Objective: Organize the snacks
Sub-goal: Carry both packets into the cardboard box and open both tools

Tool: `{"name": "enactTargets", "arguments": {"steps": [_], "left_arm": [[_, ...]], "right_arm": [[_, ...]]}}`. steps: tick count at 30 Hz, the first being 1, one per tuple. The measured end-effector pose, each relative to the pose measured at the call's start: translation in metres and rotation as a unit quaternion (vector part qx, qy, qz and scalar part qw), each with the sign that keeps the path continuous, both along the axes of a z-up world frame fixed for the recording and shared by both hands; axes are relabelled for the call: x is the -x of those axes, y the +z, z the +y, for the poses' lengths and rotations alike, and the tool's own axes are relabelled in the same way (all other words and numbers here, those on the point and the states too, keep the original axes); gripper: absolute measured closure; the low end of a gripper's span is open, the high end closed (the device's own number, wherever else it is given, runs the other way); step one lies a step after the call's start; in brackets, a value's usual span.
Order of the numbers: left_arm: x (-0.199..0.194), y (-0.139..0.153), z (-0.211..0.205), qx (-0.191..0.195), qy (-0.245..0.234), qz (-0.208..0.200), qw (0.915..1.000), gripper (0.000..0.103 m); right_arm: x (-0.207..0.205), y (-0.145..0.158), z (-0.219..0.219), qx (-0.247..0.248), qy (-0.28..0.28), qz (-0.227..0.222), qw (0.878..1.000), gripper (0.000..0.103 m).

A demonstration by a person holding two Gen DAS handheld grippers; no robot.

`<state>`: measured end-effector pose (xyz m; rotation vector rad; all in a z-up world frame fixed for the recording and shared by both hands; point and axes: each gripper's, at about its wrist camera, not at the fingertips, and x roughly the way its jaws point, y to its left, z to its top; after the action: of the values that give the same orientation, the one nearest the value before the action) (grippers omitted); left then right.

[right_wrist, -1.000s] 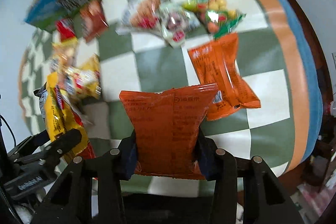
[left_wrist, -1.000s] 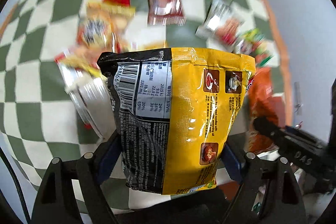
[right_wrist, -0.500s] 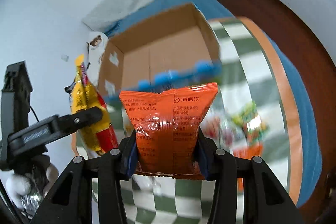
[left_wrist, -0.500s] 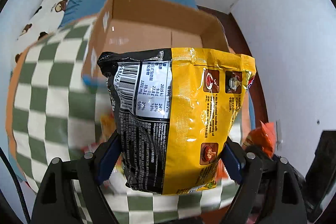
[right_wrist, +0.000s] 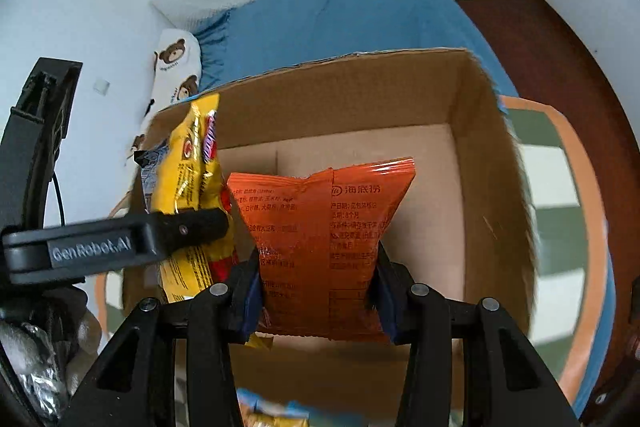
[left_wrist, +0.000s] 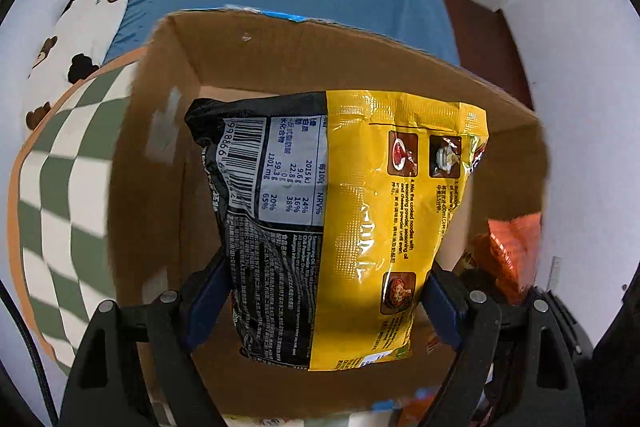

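Your left gripper (left_wrist: 320, 301) is clamped on the yellow pack (left_wrist: 352, 219), its two fingers pressing the lower sides while the rest of the pack stands out ahead of them. Your right gripper (right_wrist: 318, 291) is likewise clenched on the orange pack (right_wrist: 320, 243), held low between the pads. Both packs hang over the open box (right_wrist: 492, 167), whose bare floor lies ahead of and below both sets of fingers; nothing shows inside it yet. In the right view the yellow pack sits just left of your right fingers, very near the orange one, perhaps touching.

You appear to be at the drop-off step: both snacks carried, neither released. Next, lower each pack past the rim toward the floor, keep the two grippers from knocking together, and open the fingers only once each pack is down inside. Laying them flat and side by side should leave room for more.
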<state>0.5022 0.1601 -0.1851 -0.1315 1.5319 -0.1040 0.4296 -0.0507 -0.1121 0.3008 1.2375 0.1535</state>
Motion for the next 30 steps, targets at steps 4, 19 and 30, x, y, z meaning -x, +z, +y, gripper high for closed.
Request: {"name": "enactTargets", "arguments": {"steps": [4,19,30], "left_arm": [[-0.02,-0.022,-0.009,-0.024,-0.01,0.015,0.9996,0.018],[-0.033,-0.059,-0.027,-0.03,-0.013,0.004,0.9995,0.016],[0.014,0.001,-0.026,-0.055,-0.008,-0.102,0.9932,0.016]], "right_arm": [[-0.033,-0.032,0.0,0.008,0.007,0.013,1.0,0.054],[-0.072,-0.094,-0.008,0.031,0.035,0.054,0.997,0.002],[-0.036,-0.049,-0.007,0.061,0.014,0.024,0.998,0.002]]}}
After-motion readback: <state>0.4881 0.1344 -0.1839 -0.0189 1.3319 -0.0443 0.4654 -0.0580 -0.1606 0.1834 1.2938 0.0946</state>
